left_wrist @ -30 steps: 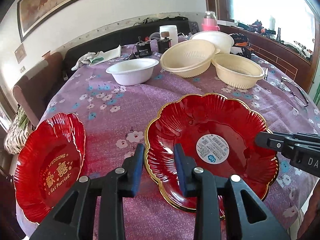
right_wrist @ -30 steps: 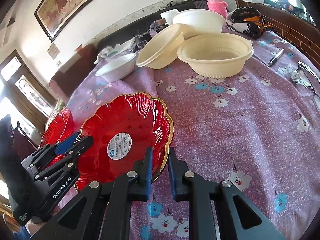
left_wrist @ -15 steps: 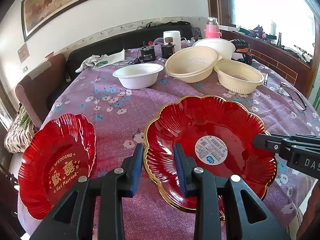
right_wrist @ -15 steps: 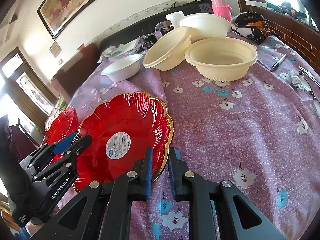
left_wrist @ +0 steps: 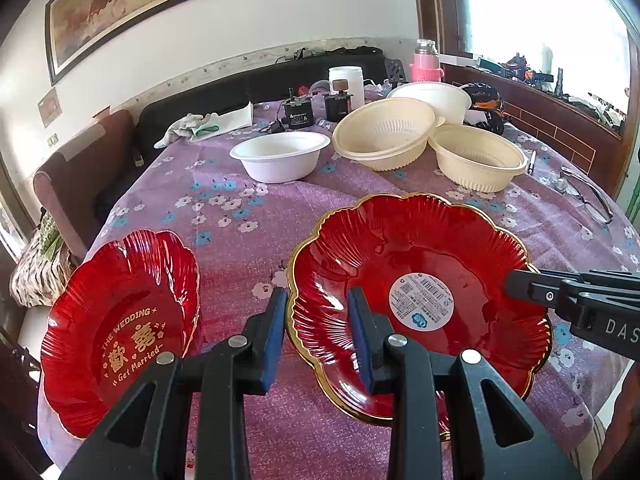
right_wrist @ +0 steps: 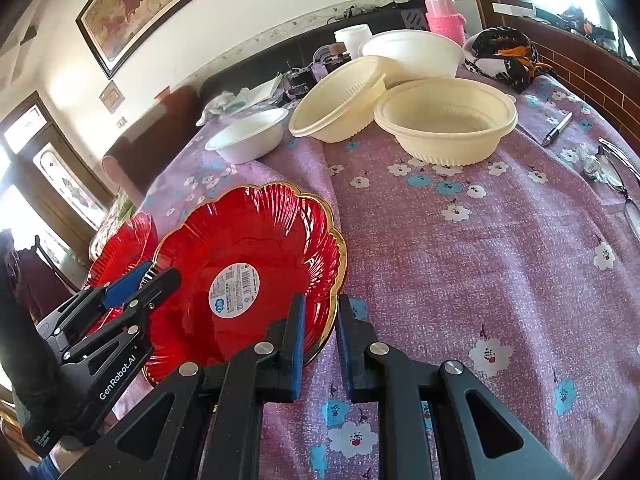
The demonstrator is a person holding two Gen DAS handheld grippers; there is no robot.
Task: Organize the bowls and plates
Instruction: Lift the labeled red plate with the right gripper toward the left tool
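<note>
Gold-rimmed red scalloped plastic plate is recorded near the front edge of the table, which is covered by a purple floral cloth; the plate's white barcode sticker faces up. The plate is held at two opposite points of its rim. The left hand-held gripper straddles the plate's left rim, one blue pad outside and one inside the bowl of the plate; the jaws are narrowly set, but a small gap seems to remain on the outer side, so firm contact cannot be confirmed. The right hand-held gripper is set on the right rim, jaws nearly pressed together, the gold edge lying between its pads. The plate is roughly round, so no long axis is noted; it opens upward and appears slightly tilted. A smaller red scalloped plate with gold wedding lettering lies to the left, just beside the left hand-held gripper and well apart from the right one. Judged as the governing relation: stacking requires leftward travel. White and cream plastic bowls stand farther back, untouched.
</note>
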